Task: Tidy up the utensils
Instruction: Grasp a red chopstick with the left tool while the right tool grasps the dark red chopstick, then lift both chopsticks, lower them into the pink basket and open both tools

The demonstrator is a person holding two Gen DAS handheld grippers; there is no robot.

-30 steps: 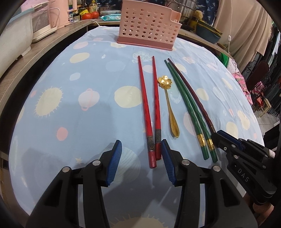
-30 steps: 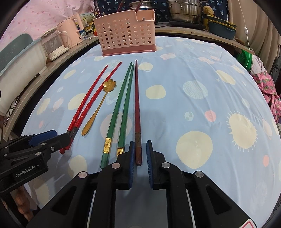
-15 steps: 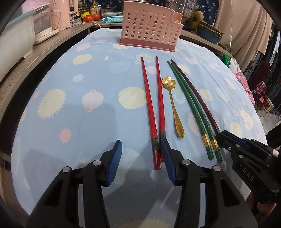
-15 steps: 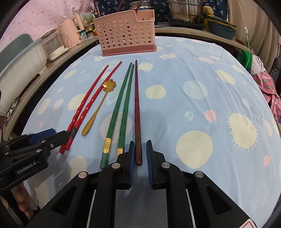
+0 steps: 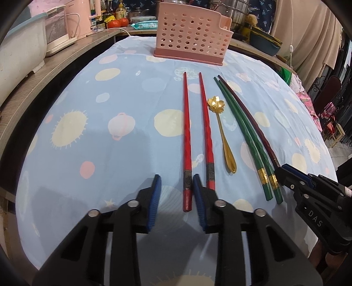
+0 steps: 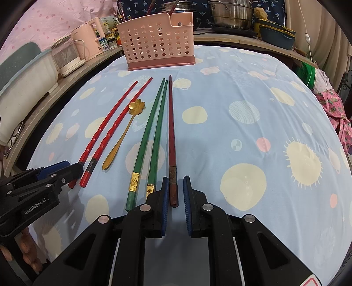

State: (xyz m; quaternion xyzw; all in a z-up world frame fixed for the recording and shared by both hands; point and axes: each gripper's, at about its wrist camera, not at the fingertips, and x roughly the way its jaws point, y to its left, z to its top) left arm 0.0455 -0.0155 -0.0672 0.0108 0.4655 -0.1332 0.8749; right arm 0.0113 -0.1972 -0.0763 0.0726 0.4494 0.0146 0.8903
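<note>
Two red chopsticks (image 5: pixel 187 136), a gold flower spoon (image 5: pixel 222 129), two green chopsticks (image 5: pixel 246 134) and a dark maroon chopstick (image 6: pixel 171 140) lie side by side on the blue tablecloth. A pink perforated utensil basket (image 5: pixel 191 35) stands at the far edge. My left gripper (image 5: pixel 176 198) is open, its fingers either side of the near end of the left red chopstick. My right gripper (image 6: pixel 175 195) is open a little, its pads flanking the near end of the maroon chopstick without touching it. The red pair also shows in the right wrist view (image 6: pixel 107 132).
A wooden counter runs along the left and back, with a pink kettle (image 6: pixel 90 37), white appliances (image 5: pixel 19 46), tomatoes (image 5: pixel 118 22) and metal pots (image 6: pixel 231 11). Eyeglasses (image 6: pixel 13 138) lie on the counter at left. The tablecloth's edge drops off at right.
My left gripper has slid left and forward, and now straddles only the left red chopstick, with its jaws narrower. My right gripper has stayed around the maroon chopstick's end.
</note>
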